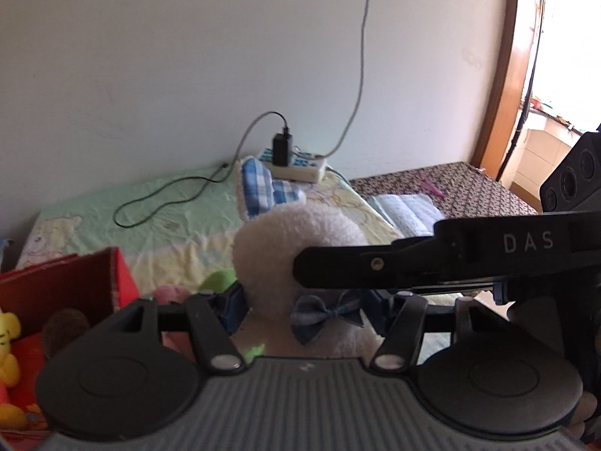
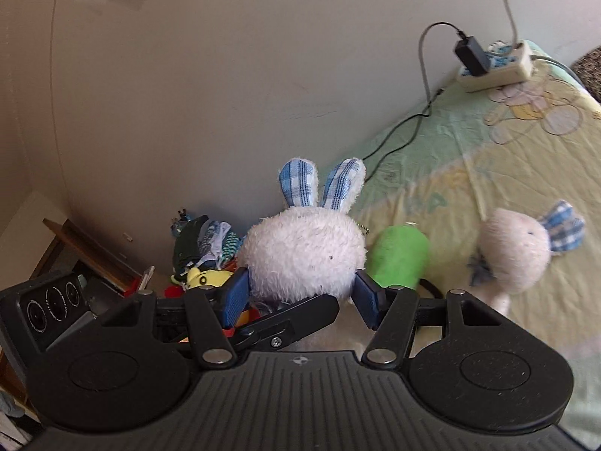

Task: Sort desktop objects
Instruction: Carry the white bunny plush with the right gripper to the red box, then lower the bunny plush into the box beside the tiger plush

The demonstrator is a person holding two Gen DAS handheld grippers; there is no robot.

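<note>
Both grippers' jaws gripped one white bunny (image 2: 304, 255) over a bed (image 2: 488, 158).
Left gripper (image 1: 306, 306) sat partly hidden behind right gripper (image 2: 300, 297); the bunny's face was unseen.

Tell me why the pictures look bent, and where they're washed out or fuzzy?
Both views: fisheye lens curves the edges. Left wrist view: the window is blown out by daylight. Right wrist view: the second bunny on the bedsheet is smeared, while the nearer bunny is sharp.
</note>
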